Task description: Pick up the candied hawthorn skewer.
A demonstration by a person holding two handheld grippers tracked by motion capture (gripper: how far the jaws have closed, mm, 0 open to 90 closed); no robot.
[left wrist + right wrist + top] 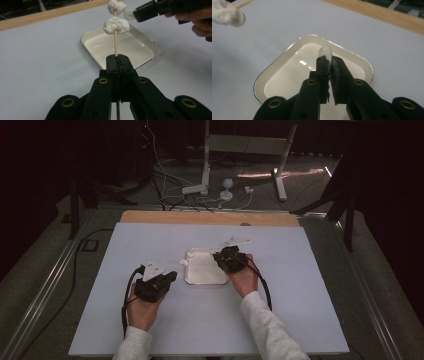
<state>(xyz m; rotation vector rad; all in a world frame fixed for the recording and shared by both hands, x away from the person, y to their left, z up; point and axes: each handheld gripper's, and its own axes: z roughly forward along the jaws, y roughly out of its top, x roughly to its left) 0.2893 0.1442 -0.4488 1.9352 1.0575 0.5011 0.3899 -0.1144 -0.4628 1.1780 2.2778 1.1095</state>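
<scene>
Three white marshmallow pieces are in play: two threaded on one thin wooden skewer [115, 45] and one pinched in the other gripper. There is a single white enamel tray [200, 279] with a thin dark rim, lying in the middle of the pale table [280, 320].

The left gripper [117, 58] has its jaws clamped tight on the skewer, which stands upright in front of the tray with the lower marshmallow [116, 25] and the top marshmallow [116, 6] stacked a little apart near its tip. The left hand [142, 312] rests low on the table, left of the tray.

The right gripper [328, 60] is squeezed nearly closed on the third marshmallow piece [325, 52], hovering above the tray. From above, the right hand [244, 279] sits at the tray's right edge, forearm angled in from the bottom.

The left gripper view shows the right gripper's tip close beside the top marshmallow; the high view is too small to show that.
</scene>
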